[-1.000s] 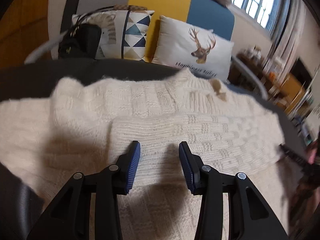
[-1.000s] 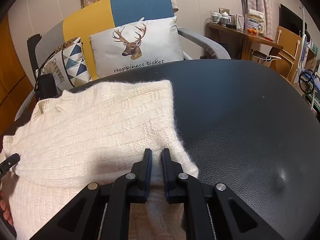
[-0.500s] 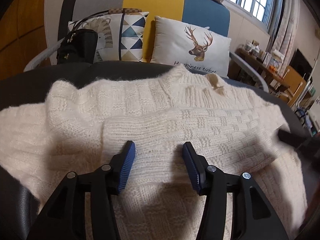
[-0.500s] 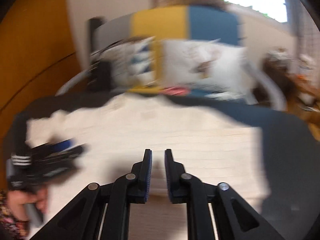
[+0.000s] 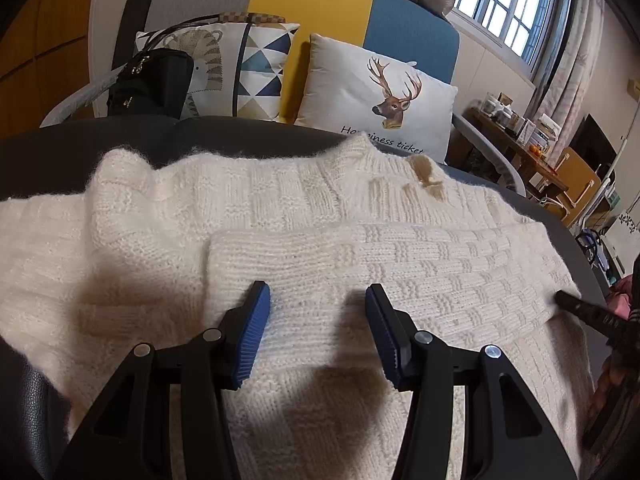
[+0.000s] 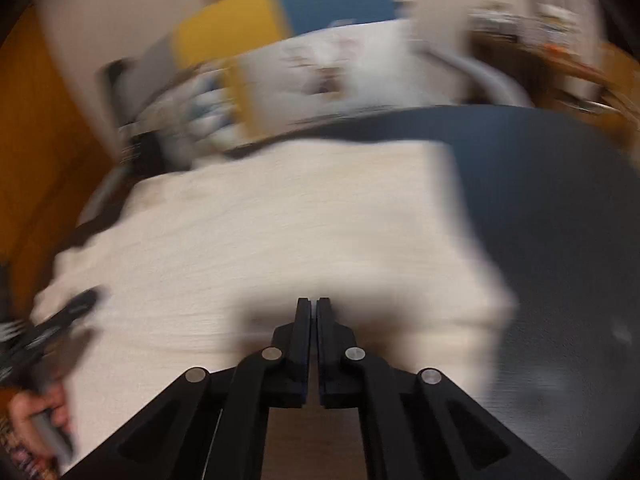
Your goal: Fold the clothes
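Observation:
A cream knitted sweater (image 5: 280, 208) lies spread on the dark leather table (image 5: 240, 136), with one sleeve (image 5: 400, 264) folded across its body. My left gripper (image 5: 316, 286) hovers open just over the near end of that sleeve, nothing between its blue pads. The right wrist view is blurred by motion. In it the right gripper (image 6: 314, 300) stands shut over the sweater (image 6: 280, 220), with nothing seen between its jaws. Its black tip (image 5: 580, 310) shows at the sweater's right edge in the left wrist view. The left gripper (image 6: 72, 312) appears blurred at the far left.
Behind the table stands a grey, yellow and blue sofa (image 5: 320, 0) with a deer cushion (image 5: 380, 96), a patterned cushion (image 5: 248, 68) and a black bag (image 5: 152, 84). A cluttered wooden side table (image 5: 520, 140) is at the right. Bare table (image 6: 560, 200) lies right of the sweater.
The right gripper's small gap has closed and its view has swung and blurred. The left jaws stand slightly wider than a second ago. The sweater lies as before.

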`<state>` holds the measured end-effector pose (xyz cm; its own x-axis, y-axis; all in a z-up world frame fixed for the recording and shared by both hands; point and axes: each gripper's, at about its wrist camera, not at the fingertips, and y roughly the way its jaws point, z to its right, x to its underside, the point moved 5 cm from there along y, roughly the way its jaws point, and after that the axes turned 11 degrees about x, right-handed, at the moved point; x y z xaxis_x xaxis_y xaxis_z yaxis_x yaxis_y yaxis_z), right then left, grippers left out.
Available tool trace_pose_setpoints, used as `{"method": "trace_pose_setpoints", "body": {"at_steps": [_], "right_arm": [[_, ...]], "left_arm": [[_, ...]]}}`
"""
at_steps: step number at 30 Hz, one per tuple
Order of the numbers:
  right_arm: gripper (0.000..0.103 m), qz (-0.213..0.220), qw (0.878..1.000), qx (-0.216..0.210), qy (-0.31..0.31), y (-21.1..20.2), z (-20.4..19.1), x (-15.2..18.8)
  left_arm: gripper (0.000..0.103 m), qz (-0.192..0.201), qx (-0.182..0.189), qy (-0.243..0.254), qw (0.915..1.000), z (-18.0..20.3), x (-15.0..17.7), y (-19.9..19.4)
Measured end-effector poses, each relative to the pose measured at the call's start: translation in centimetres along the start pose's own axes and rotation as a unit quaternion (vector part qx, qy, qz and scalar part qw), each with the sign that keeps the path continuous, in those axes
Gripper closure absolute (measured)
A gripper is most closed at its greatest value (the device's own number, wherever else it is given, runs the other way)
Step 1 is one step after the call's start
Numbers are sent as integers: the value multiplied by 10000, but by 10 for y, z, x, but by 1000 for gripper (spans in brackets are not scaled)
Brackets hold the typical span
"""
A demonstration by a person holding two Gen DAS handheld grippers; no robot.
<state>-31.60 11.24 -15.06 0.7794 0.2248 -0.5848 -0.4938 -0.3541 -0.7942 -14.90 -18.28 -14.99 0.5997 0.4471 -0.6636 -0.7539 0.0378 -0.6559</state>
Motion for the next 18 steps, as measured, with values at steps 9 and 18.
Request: {"method": "trace_pose_setpoints", "body": {"at_steps": [9,18], "right_arm": [[95,306,9960,-547,-644,-10,-64,-47],[98,-145,9955,335,-869,50,-60,-62]], "left_arm": [[50,-14,-101,64,9999,2,1,2],[50,-9,-150,104,9998,2,1,3]]}}
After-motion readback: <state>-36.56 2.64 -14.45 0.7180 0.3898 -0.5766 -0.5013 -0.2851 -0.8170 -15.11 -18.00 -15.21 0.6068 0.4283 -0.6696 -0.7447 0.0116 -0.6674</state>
